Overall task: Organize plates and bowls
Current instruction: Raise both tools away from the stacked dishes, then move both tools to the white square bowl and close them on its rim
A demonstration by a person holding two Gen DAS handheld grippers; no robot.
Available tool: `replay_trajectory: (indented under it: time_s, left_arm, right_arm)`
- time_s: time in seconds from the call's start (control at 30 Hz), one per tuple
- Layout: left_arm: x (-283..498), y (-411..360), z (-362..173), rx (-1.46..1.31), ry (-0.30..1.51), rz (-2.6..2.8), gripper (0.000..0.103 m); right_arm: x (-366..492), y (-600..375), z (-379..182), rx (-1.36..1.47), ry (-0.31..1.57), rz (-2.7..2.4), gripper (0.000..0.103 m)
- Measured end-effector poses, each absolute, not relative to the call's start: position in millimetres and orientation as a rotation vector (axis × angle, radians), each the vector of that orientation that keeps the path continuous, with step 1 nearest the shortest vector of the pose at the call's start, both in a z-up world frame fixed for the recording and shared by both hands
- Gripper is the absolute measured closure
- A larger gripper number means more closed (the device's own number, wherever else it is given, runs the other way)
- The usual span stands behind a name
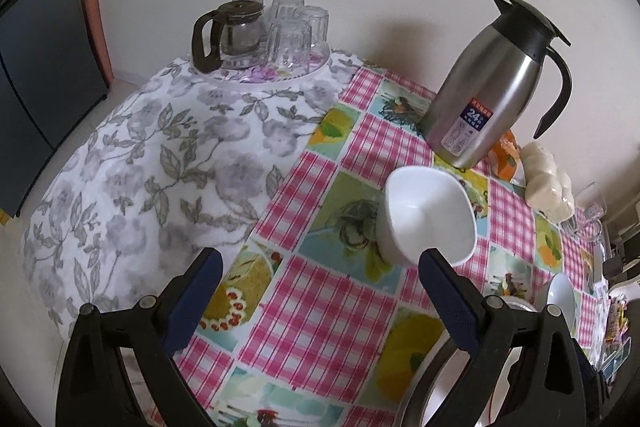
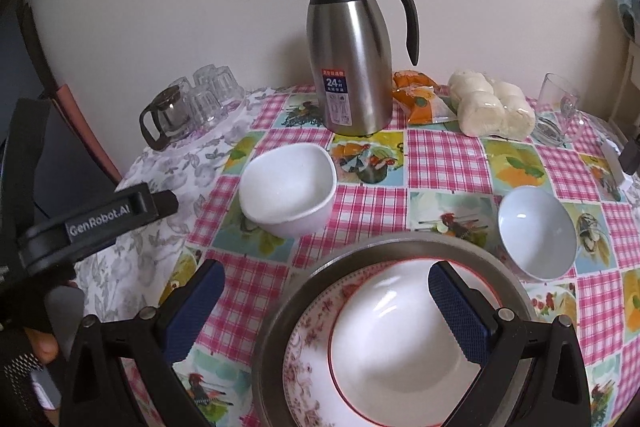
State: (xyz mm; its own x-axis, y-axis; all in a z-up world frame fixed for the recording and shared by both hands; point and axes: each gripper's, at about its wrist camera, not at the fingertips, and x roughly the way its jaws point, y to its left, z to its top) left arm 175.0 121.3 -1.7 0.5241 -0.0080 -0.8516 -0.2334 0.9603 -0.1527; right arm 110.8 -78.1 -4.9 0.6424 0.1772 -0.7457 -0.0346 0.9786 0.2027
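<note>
- Already nested near the desk's front edge: round white bowl with thin red rim (image 2: 400, 347) sitting in a floral-bordered white plate (image 2: 308, 351), itself resting in a wide grey metal dish (image 2: 400, 247).
- Still loose: squarish white bowl (image 2: 289, 187) standing on the checked pink oilcloth desk (image 2: 444, 163), in front of the steel vacuum jug (image 2: 350, 59); small round pale-blue bowl (image 2: 536, 231) lying to the right of the stack.
- Right gripper (image 2: 324, 293) hovering over the stack, blue-padded fingers (image 2: 456, 307) spread wide, gripping nothing.
- Left gripper (image 1: 320, 285) facing the squarish white bowl (image 1: 430, 219), fingers (image 1: 196, 291) likewise apart and empty.
- Judged about halfway: two bowls remaining to be stacked.
</note>
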Motion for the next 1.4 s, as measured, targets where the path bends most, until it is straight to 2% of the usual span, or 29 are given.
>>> replay_trajectory:
  time_s: [0.47, 0.9, 1.0, 1.1, 1.23, 1.37, 1.4]
  left_arm:
    - [207.6, 132.3, -13.3, -0.390, 0.961, 0.065, 0.005]
    - [234.8, 114.7, -50.7, -0.400, 0.966, 0.045, 0.004]
    - [241.1, 112.3, -57.5, -0.388, 0.980, 0.040, 0.004]
    - [245.1, 107.9, -62.9, -0.356, 0.991, 0.053, 0.004]
    - [249.3, 105.5, -74.5, -0.370, 1.025, 0.047, 0.004]
    - [252.1, 106.2, -84.7, -0.382, 1.051, 0.047, 0.005]
    - [252.6, 106.2, -85.9, -0.385, 1.056, 0.050, 0.008]
  right_arm:
    - [175.4, -82.5, 15.4, 0.211, 0.922, 0.073, 0.003]
    - [222.1, -85.3, -30.4, 0.251, 1.087, -0.002, 0.027]
    - [230.3, -83.6, -41.9, 0.234, 1.117, -0.014, 0.037]
    - [238.9, -79.8, -49.8, 0.215, 1.142, -0.023, 0.039]
    - [248.3, -77.6, -59.7, 0.220, 1.172, -0.023, 0.049]
    - [253.5, -77.6, -71.9, 0.229, 1.200, -0.030, 0.051]
    - [254.7, -77.0, -73.6, 0.232, 1.203, -0.029, 0.052]
